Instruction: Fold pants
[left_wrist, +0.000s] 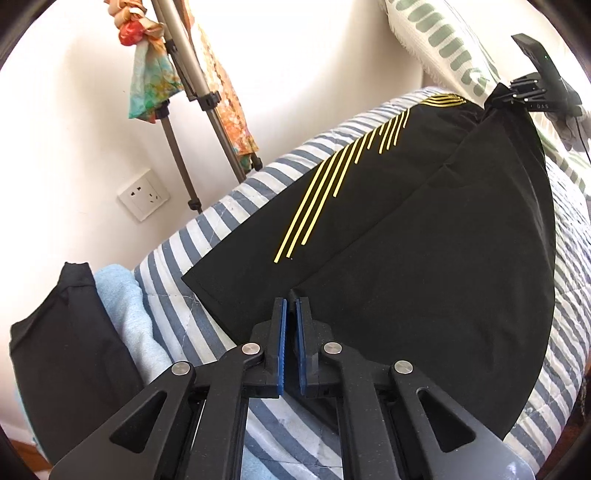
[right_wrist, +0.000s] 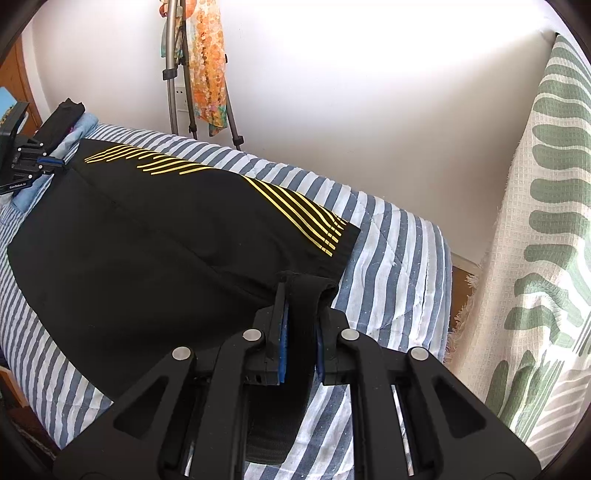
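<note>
Both grippers you hold sit at bottom centre of their own views. Your left gripper (left_wrist: 291, 301) is fully closed, pinching a hem corner of the black pants (left_wrist: 406, 229). Your right gripper (right_wrist: 301, 295) is clamped on the waistband. Pants lie spread mid-frame over the striped quilt (left_wrist: 236, 206); tripod (left_wrist: 192, 99) stands upper left.
</note>
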